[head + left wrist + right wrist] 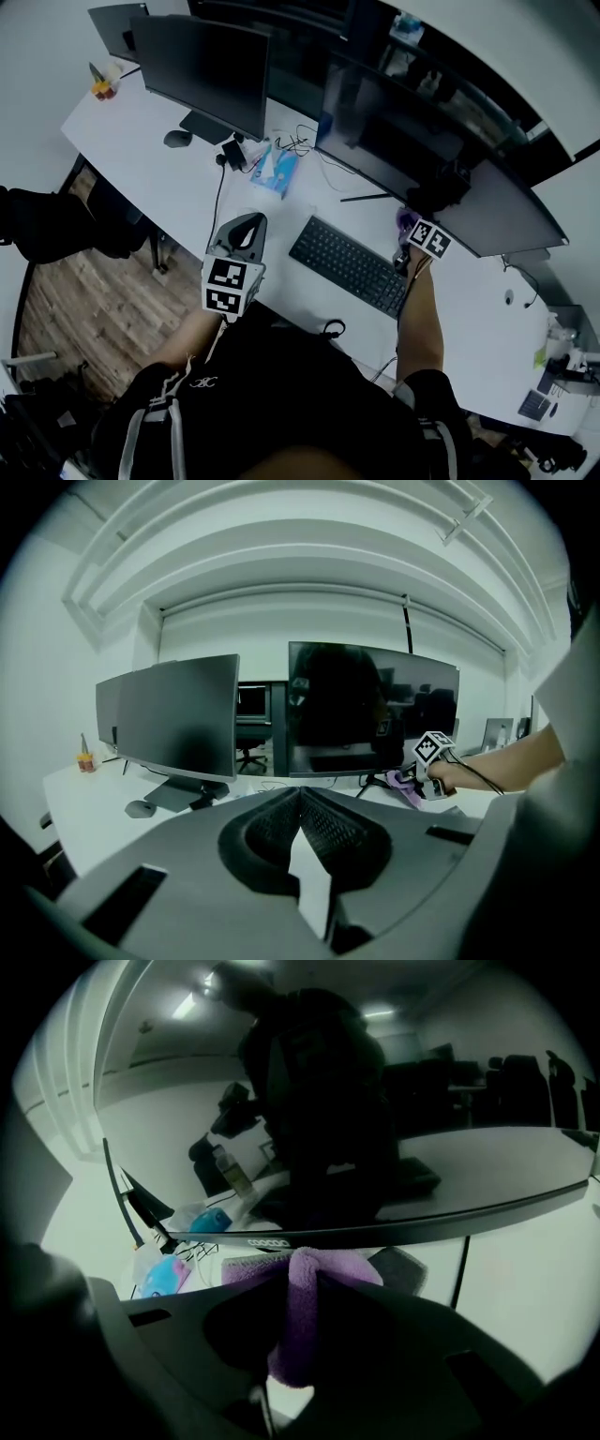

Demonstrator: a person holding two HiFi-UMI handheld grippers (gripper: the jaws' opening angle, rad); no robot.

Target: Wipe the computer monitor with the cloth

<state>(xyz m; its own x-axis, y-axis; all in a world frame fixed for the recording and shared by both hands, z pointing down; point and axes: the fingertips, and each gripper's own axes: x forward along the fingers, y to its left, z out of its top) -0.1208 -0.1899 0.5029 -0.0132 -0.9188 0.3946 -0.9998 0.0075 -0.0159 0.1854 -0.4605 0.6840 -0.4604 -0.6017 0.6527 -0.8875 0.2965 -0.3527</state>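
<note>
Cloth (296, 1335) in right gripper (302, 1277), monitor (403, 1138) beyond

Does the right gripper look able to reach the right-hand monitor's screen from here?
Probably yes: the right gripper, shut on the purple cloth, sits just under the right-hand monitor's bezel, nothing between.

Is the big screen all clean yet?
Not yet, it seems. Done: the right gripper is shut on the purple cloth. In hand: the cloth sits by the bottom edge of the curved monitor. Left: wiping the screen itself; no wiped patch shows. The left gripper is shut, empty.
</note>
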